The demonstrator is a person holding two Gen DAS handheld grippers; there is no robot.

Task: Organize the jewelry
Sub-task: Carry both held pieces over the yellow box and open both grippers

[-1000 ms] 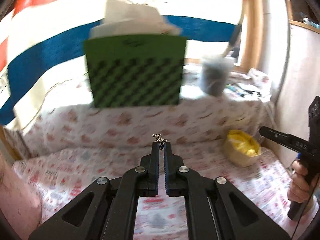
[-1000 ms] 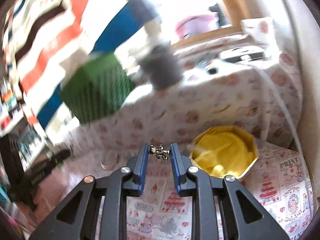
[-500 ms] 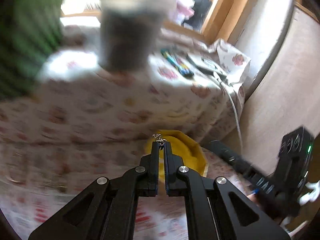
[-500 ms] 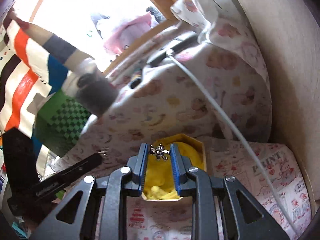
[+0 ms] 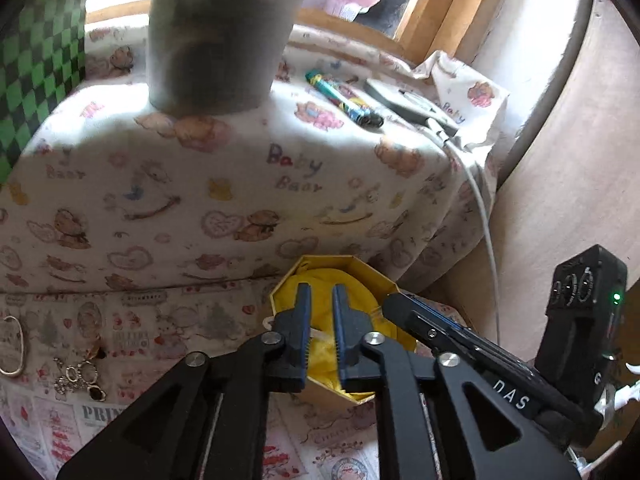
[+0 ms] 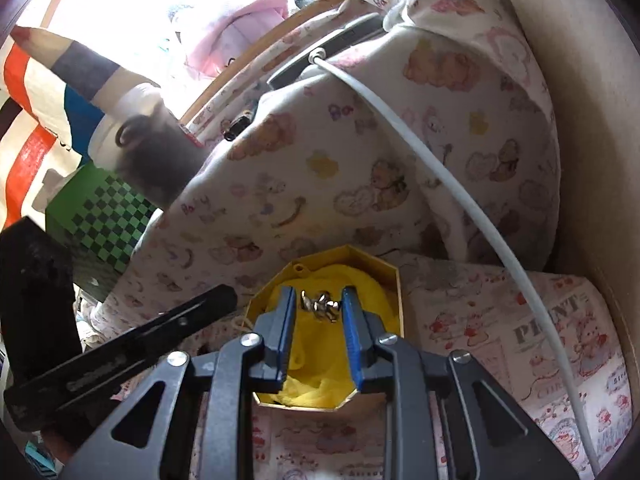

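Box: the yellow box (image 6: pixel 394 280) sits just under both tongs, lined with yellow cloth.
Left tongs (image 5: pixel 319 300): jaws opening, nothing between them.
Right tongs (image 6: pixel 319 302): jaws opening, a small silver chain (image 6: pixel 319 305) between the pads, over the box.
Left to do: a bangle (image 5: pixel 14 346) and a pile of rings (image 5: pixel 80 376) lie on the table at 9 o'clock.
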